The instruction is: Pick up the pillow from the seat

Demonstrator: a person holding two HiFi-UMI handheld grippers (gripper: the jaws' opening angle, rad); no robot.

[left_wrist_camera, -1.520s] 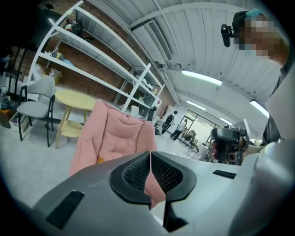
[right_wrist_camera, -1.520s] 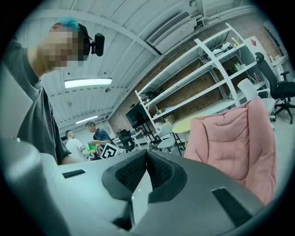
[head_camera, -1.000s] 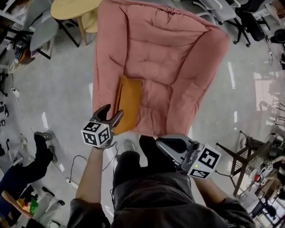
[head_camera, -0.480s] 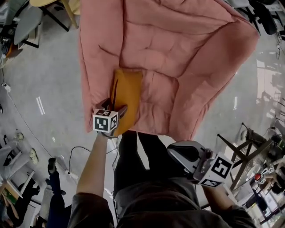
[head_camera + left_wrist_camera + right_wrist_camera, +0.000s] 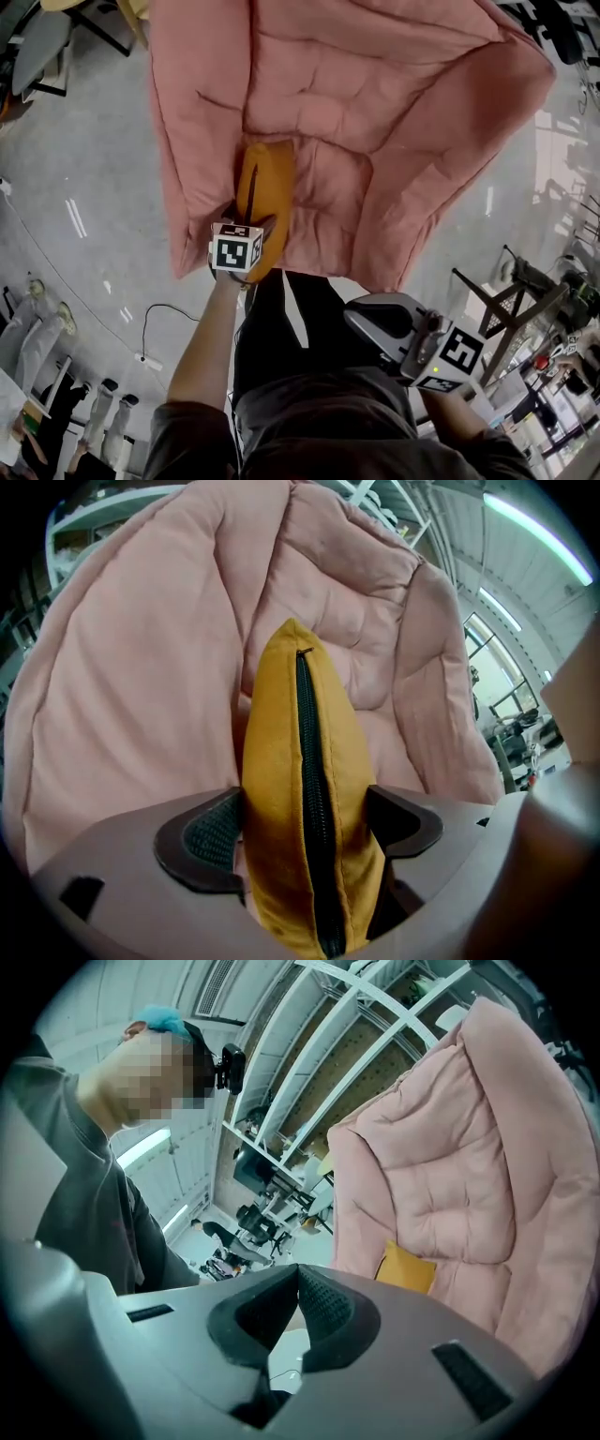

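mustard pillow (image 5: 274, 761) w/ blk zip (image 5: 309, 761)

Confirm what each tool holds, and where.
Nothing held yet. Left tool: jaws are opening astride the zippered edge of the pillow, not clamping it. Right tool shut, empty.

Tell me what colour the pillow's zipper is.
Black zipper; it shows clearest in the left gripper view.

Glossy grey floor (image 5: 94, 178); dark folding frame (image 5: 492, 298) at right.
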